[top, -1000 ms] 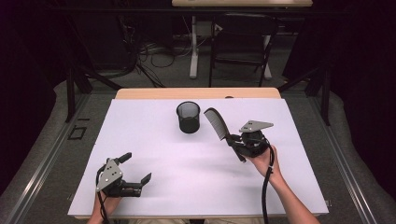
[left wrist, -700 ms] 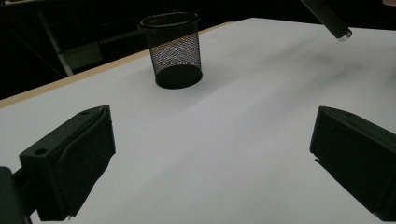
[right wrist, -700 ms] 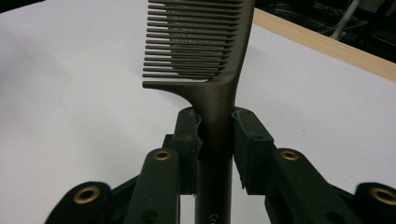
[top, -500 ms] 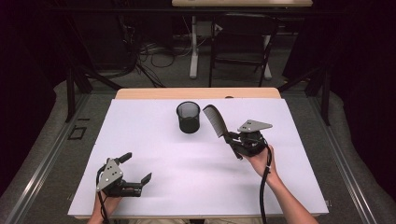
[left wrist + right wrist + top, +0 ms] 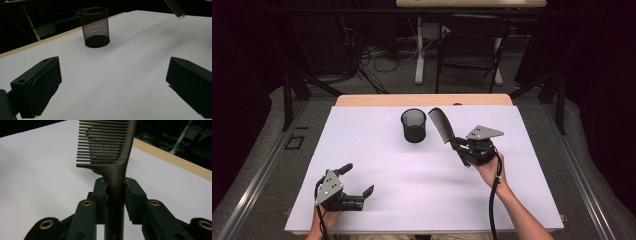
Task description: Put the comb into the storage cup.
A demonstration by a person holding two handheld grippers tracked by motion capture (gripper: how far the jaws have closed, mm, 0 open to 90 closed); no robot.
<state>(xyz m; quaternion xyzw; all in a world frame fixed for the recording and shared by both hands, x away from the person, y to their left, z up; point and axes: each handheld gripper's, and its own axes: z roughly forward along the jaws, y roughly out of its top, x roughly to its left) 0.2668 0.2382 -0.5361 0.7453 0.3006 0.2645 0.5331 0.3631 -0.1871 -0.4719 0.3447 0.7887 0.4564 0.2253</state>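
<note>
A white table (image 5: 422, 200) carries a black mesh cup (image 5: 413, 125) standing upright near its far edge. To the right of the cup, the right gripper (image 5: 458, 146) clamps both jaws on the handle of a dark comb (image 5: 441, 125), which is lifted off the table, its toothed end rising just beside the cup's rim without touching it. Near the table's front left corner, the left gripper (image 5: 359, 180) rests with jaws spread wide, nothing between them.

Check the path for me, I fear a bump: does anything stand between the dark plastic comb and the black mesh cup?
Nothing visible does. The right gripper holds the dark plastic comb beside the black mesh cup; bare white table lies around them.
</note>
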